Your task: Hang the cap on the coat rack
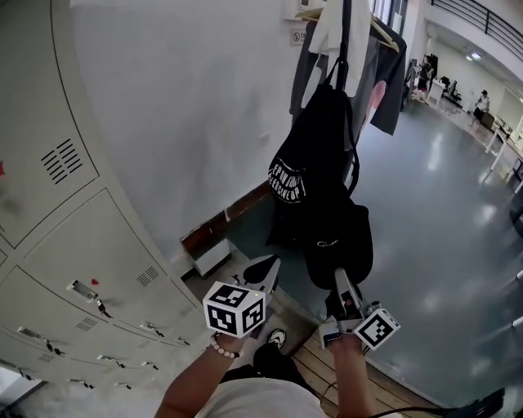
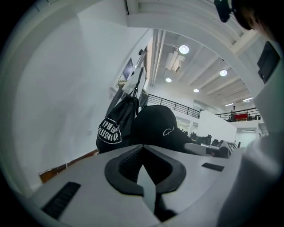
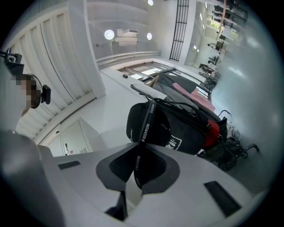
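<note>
One black cap [image 1: 339, 241] hangs by its strap [image 3: 144, 128] from the right gripper [image 1: 340, 276], which is clamped on the strap, low before one black bag [image 1: 315, 155] on the coat rack [image 1: 313, 11]. The left gripper [image 1: 268, 265] is closed and empty beside it.

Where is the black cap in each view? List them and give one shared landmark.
Head view: cap at centre, above the right gripper.
Left gripper view: cap at centre, just beyond the jaws.
Right gripper view: its printed strap rises from the jaws, centre.
Shared landmark: the white-printed black bag.
</note>
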{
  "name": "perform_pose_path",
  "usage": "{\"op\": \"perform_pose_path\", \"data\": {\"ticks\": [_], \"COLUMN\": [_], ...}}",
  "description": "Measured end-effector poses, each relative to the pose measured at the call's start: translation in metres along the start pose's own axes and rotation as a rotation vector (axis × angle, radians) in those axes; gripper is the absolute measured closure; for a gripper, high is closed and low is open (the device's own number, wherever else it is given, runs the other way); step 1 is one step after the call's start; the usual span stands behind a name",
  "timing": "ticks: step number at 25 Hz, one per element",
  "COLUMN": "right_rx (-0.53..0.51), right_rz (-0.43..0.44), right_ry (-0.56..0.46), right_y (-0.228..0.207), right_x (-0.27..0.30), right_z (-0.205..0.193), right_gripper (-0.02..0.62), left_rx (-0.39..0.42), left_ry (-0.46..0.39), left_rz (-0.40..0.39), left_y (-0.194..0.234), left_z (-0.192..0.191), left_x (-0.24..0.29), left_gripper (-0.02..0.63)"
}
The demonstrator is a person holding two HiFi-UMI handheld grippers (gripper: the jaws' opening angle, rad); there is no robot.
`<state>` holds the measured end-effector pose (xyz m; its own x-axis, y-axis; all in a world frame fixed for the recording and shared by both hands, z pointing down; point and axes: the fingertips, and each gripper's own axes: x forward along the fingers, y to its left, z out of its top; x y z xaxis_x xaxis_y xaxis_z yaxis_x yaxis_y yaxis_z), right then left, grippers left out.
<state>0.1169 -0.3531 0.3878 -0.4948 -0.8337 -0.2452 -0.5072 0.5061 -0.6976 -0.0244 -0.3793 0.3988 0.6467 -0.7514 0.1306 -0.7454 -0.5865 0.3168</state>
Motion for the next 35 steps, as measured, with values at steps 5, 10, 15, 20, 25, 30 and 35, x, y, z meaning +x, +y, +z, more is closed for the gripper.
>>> {"op": "perform_pose_path", "data": {"ticks": [5, 10, 15, 20, 25, 30, 35], "right_rx": [-0.047, -0.123, -0.181, -0.262, -0.301, -0.284, -0.284], "right_rz": [0.137, 0.269, 0.398, 0.504, 0.593, 0.682, 0.741], "right_ry": [-0.029, -0.083, -0.144, -0.199, -0.248, -0.299, -0.345], "right_y": [-0.005, -0.002, 0.010, 0.028, 0.054, 0.080, 0.095], "right_x": [0.066, 0.139, 0.200, 0.244, 0.280, 0.306, 0.330], "right_z": [0.045, 0.112, 0.177, 0.229, 0.273, 0.316, 0.341], "right_gripper": [0.577, 0.577, 0.577, 0.577, 0.577, 0.577, 0.577], "left_rx": [0.056, 0.144, 0.198, 0.241, 0.261, 0.299, 0.363], "left_ry": [-0.025, -0.100, -0.158, -0.195, -0.236, -0.264, -0.303], "left_rz": [-0.051, -0.092, -0.109, -0.110, -0.112, -0.119, -0.136], "left_y": [0.013, 0.021, 0.035, 0.046, 0.054, 0.056, 0.059], "left_z": [0.043, 0.112, 0.168, 0.205, 0.242, 0.288, 0.342], "left_x": [0.055, 0.114, 0.172, 0.209, 0.237, 0.265, 0.289], "left_gripper": [0.603, 0.603, 0.603, 0.603, 0.603, 0.603, 0.603]}}
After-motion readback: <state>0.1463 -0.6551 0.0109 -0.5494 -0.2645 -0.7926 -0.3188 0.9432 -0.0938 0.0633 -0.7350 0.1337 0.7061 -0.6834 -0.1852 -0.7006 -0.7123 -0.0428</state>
